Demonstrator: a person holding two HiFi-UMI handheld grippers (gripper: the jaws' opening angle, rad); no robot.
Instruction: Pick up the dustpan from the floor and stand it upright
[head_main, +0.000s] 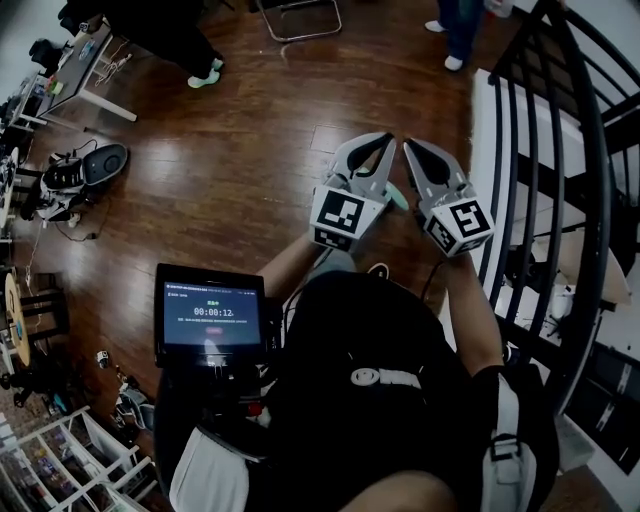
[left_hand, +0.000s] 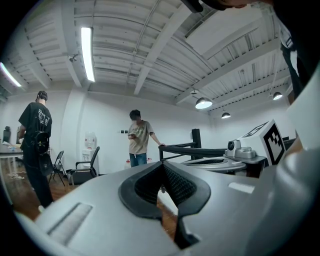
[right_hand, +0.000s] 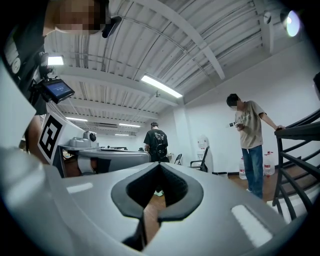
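In the head view, the left tool (head_main: 384, 138) and the right tool (head_main: 411, 144) are hovering side by side at 12 o'clock of the wearer's chest. Each has its jaws pressed together and is pinching nothing. A small teal thing (head_main: 398, 196) is peeking out between them. At 9 o'clock a screen (head_main: 212, 314) is showing a timer reading 00:00:12. The dark wooden floor (head_main: 240, 190) is carrying a dark oval device (head_main: 97, 165) with cables at 10 o'clock. A bench (head_main: 85, 65) is standing at 11 o'clock, a black stair railing (head_main: 585, 170) is running down the 3 o'clock side, and white shelves (head_main: 70, 455) are sitting at 7 o'clock. No view is letting me tell where the dustpan is lying.

In the left gripper view, the jaws are meeting at their tips with nothing in the hollow between the pads. A person in a black shirt (left_hand: 35, 145) is standing at 9 o'clock, and a person in a beige tee (left_hand: 139, 137) is resting a hand on the railing near centre. An office chair (left_hand: 85, 167) is waiting between them, under white walls and a beamed ceiling with a strip lamp (left_hand: 87, 52).

In the right gripper view, the jaws are likewise closed on nothing. The beige-clad person is looking at a phone at 3 o'clock, with water bottles (right_hand: 267, 162) standing by the wall behind.
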